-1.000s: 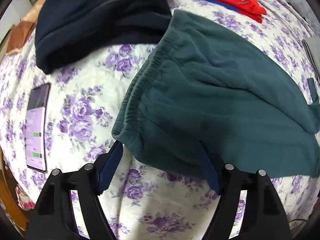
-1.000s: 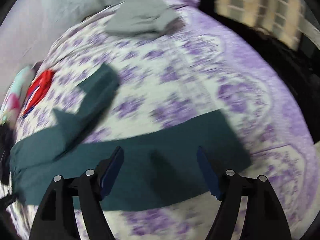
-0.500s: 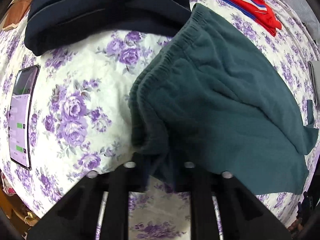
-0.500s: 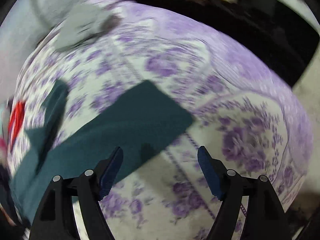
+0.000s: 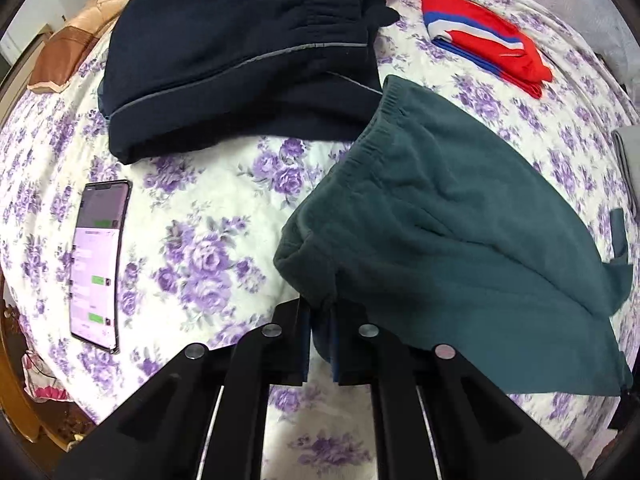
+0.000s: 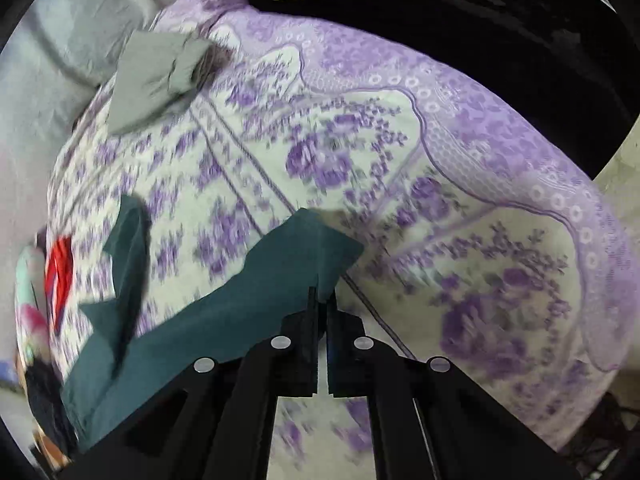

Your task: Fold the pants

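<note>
Dark green pants (image 5: 460, 224) lie spread on a bed with a purple floral sheet (image 5: 208, 216). My left gripper (image 5: 320, 312) is shut on the near corner of their elastic waistband, which is bunched and lifted a little. In the right wrist view the same green pants (image 6: 240, 304) stretch away to the left. My right gripper (image 6: 322, 296) is shut on the near leg's hem corner. The other leg (image 6: 128, 248) lies folded over further back.
Folded navy pants (image 5: 240, 52) lie behind the waistband. A red, white and blue garment (image 5: 488, 48) lies at the back right. A phone (image 5: 98, 264) lies screen-up at the left. A folded grey cloth (image 6: 156, 76) lies far back. The bed's edge (image 6: 560, 208) drops off at right.
Both grippers were open a second ago. The left closed on the waistband corner and lifted it. The right swung to the leg's end and closed on the hem corner.
</note>
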Available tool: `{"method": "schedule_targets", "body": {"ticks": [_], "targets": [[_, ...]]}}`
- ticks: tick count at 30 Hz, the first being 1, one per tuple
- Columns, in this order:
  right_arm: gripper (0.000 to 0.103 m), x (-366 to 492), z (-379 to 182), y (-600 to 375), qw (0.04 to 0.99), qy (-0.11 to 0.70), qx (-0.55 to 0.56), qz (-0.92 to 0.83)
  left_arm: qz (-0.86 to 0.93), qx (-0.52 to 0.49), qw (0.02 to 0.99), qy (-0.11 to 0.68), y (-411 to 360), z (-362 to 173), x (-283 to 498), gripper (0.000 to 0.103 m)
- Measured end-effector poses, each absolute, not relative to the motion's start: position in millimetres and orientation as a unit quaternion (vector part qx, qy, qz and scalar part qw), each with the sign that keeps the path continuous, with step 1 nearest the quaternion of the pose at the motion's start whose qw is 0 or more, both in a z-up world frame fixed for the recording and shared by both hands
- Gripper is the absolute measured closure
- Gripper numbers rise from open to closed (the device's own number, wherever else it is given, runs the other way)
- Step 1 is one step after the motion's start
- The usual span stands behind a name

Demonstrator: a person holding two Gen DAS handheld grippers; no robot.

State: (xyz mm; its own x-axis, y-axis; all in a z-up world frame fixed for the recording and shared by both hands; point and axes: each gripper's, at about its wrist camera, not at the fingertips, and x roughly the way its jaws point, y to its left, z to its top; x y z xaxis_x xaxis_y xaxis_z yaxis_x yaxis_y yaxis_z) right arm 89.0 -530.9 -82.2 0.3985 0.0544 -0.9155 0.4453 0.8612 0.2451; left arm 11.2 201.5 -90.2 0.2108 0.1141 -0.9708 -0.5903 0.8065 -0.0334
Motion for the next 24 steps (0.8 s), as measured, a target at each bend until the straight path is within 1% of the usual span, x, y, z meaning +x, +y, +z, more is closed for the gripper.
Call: {"method": "schedule_targets", "body": {"ticks": [1, 2, 3, 4, 5, 7, 8, 9, 10, 11, 12, 14, 17, 23, 24], "targets": [[0.098, 87, -88, -530, 0.797, 0.549, 0.217, -0.125, 0.24, -0.194, 0.746, 0.59, 202, -98, 4, 0.094], [0.086, 86, -98, -530, 0.791, 0.565, 0.183, -0.147, 0.247, -0.186, 0.74, 0.598, 191, -102, 1, 0.092], [0.064, 85, -107, -533, 0.782, 0.575, 0.157, -0.18, 0.253, -0.182, 0.731, 0.607, 186, -107, -4, 0.086], [0.061, 86, -110, -538, 0.773, 0.577, 0.14, -0.221, 0.264, -0.174, 0.722, 0.616, 186, -110, -6, 0.082], [0.061, 85, -104, -540, 0.78, 0.561, 0.14, -0.237, 0.269, -0.164, 0.725, 0.613, 184, -106, -6, 0.08], [0.06, 93, -86, -528, 0.812, 0.526, 0.111, -0.226, 0.289, -0.117, 0.747, 0.587, 173, -85, -9, 0.071], [0.054, 102, -74, -515, 0.836, 0.503, 0.082, -0.203, 0.294, -0.095, 0.759, 0.572, 168, -75, -6, 0.066], [0.046, 110, -68, -504, 0.851, 0.489, 0.069, -0.18, 0.286, -0.083, 0.778, 0.553, 163, -63, -2, 0.054], [0.046, 121, -65, -492, 0.862, 0.48, 0.062, -0.151, 0.269, -0.084, 0.8, 0.53, 156, -52, 2, 0.041], [0.046, 133, -64, -480, 0.867, 0.479, 0.062, -0.122, 0.256, -0.09, 0.812, 0.517, 152, -46, 5, 0.036], [0.046, 151, -66, -463, 0.87, 0.481, 0.07, -0.082, 0.235, -0.103, 0.826, 0.502, 145, -41, 12, 0.033], [0.046, 183, -68, -435, 0.874, 0.477, 0.083, -0.028, 0.201, -0.121, 0.834, 0.499, 133, -42, 24, 0.033], [0.046, 236, -74, -396, 0.875, 0.476, 0.081, 0.025, 0.155, -0.136, 0.838, 0.506, 103, -59, 50, 0.032], [0.046, 337, -108, -356, 0.848, 0.52, 0.084, 0.064, 0.117, -0.132, 0.826, 0.535, 68, -99, 89, 0.032], [0.049, 346, -114, -353, 0.841, 0.528, 0.089, 0.071, 0.116, -0.129, 0.825, 0.538, 65, -103, 88, 0.032]]}}
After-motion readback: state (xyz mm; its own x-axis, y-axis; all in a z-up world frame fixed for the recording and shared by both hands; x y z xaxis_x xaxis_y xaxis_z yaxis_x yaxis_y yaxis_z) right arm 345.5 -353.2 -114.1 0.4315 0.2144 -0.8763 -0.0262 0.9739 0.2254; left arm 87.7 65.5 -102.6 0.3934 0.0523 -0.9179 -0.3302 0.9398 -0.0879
